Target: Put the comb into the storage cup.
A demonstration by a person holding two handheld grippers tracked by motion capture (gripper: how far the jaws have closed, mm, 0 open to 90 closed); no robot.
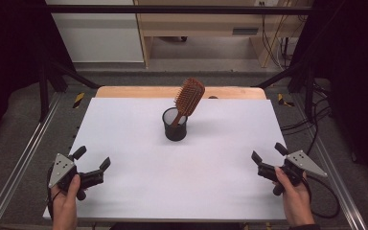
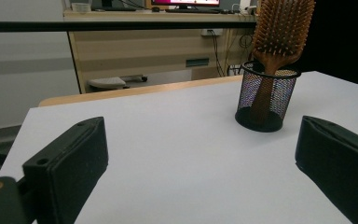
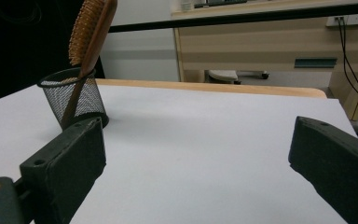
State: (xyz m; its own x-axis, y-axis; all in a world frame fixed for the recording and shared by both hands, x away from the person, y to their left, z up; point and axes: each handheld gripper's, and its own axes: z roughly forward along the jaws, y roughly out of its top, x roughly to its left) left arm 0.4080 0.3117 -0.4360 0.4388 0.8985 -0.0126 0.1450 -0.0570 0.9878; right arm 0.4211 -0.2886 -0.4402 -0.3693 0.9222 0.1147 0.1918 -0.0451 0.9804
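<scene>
A: Status? Left gripper (image 1: 92, 162) wide, empty, near tabletop (image 1: 124, 143) edge.
B: Hairbrush (image 1: 188, 98) leans handle-down in mesh cup (image 1: 175, 125), centre-back. Right gripper (image 1: 269, 157) wide, empty. Looks like pre-reach; next move needs one gripper closing on the brush.

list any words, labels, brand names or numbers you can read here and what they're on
None can be read.
The wooden paddle hairbrush and the black wire mesh cup holding it bear no visible print.
The grey three-cornered plates on the left gripper and right gripper show only screw holes.
The monitor screen beyond the table is too blurred to read.
</scene>
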